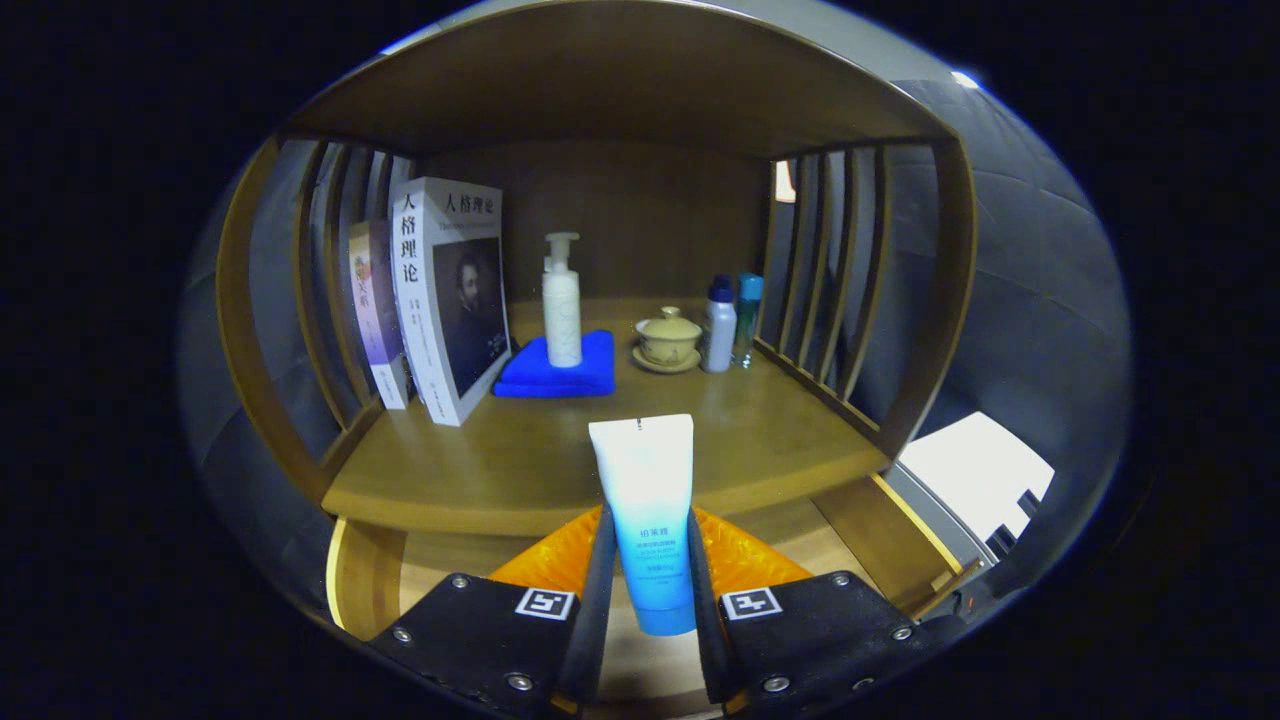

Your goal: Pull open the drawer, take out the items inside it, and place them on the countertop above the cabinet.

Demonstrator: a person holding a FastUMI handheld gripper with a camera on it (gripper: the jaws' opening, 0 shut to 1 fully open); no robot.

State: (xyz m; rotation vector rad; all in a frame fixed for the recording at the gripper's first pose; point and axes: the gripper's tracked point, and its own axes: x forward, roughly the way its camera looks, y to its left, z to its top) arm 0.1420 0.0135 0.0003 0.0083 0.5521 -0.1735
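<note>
Tool [648, 590] clamped on tube [645, 510], above open drawer [370, 570], w/ countertop [480, 460] ahead.

A white-to-blue squeeze tube [648, 520] stands upright, cap end down, clamped between the two fingers of the tool [648, 590], its flat crimped end rising in front of the wooden worktop [520, 460]. Below it, the pulled-out wooden drawer [365, 575] lies open beneath the worktop's front edge.
</note>
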